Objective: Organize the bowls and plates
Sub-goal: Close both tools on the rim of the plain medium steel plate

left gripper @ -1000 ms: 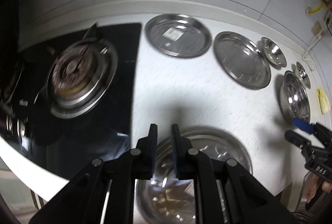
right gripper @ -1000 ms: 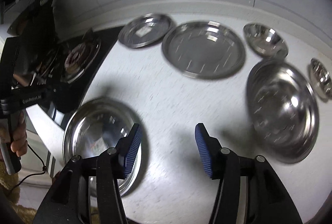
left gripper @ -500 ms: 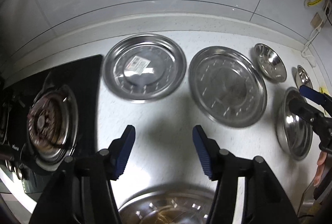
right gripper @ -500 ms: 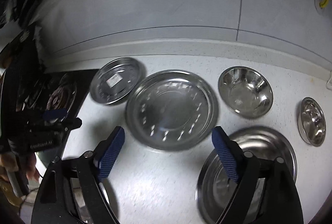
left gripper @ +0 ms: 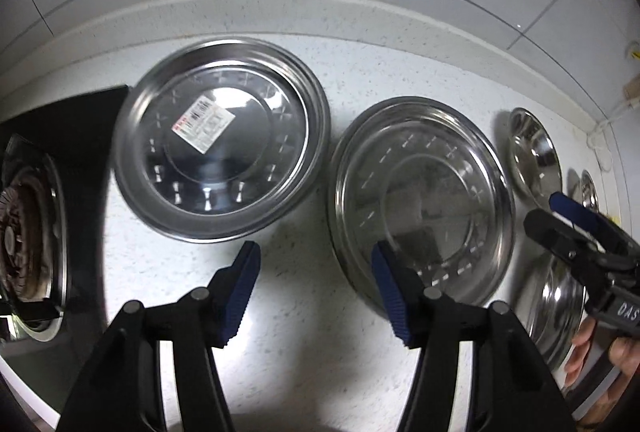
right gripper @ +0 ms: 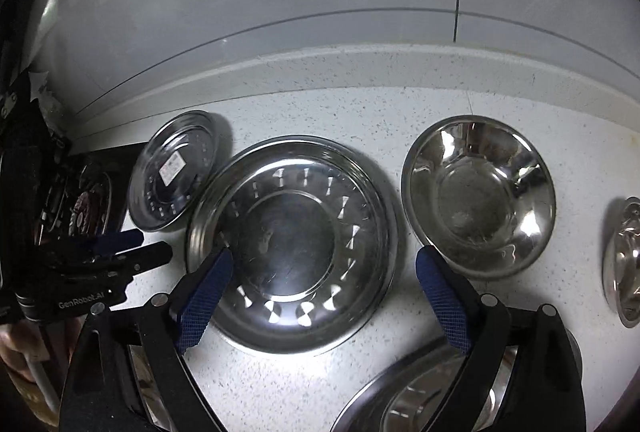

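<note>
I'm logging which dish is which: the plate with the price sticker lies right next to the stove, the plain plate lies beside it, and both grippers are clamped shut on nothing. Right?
Not quite. The left gripper and right gripper are both open, fingers spread wide, as each wrist view shows. The rest holds: the stickered plate lies next to the stove, the plain plate beside it.

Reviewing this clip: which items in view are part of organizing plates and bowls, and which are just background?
Job items:
stickered plate
large plate
medium bowl
small bowl
near plate
left gripper
right gripper

Background:
gas burner
wall cable
</note>
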`<state>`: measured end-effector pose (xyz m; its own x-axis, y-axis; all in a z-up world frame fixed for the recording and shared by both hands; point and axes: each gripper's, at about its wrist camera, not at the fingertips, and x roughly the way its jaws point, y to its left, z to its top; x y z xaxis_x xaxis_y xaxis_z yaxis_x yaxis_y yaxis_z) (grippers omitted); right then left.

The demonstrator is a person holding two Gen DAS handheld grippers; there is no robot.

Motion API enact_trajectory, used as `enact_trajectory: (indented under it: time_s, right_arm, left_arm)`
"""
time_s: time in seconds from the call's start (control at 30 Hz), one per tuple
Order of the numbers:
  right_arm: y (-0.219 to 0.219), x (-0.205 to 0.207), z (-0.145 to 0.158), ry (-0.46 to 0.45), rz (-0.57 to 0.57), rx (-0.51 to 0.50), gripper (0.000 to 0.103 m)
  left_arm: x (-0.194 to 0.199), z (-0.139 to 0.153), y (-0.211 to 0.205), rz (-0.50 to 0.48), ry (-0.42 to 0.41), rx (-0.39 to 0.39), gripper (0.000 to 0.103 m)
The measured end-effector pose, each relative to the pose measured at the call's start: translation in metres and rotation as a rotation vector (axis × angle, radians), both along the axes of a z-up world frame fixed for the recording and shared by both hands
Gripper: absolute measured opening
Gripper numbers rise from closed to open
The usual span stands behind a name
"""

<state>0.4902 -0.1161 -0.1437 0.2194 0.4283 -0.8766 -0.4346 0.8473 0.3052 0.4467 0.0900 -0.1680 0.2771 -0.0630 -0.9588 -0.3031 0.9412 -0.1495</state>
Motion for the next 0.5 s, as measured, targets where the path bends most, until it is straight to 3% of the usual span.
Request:
enact_trajectory:
  time_s: [0.27, 0.4, 0.5]
  right_arm:
    - [0.002, 0.01, -0.023, 0.054, -0.003, -0.033, 0.089]
    - [0.0, 0.018, -0.032, 0.084, -0.007, -0.024, 0.068]
    - [-0.003, 0.025, -0.038, 0.103, -0.018, -0.019, 0.06]
  left_arm:
    - [0.016, -0.021, -0.002, 0.03, 0.039, -0.075, 0.055]
    - [0.021, -0.031, -0.003, 0.04, 0.05, -0.087, 0.054]
    - [0.022, -0.035, -0.002, 0.047, 0.044, -0.097, 0.049]
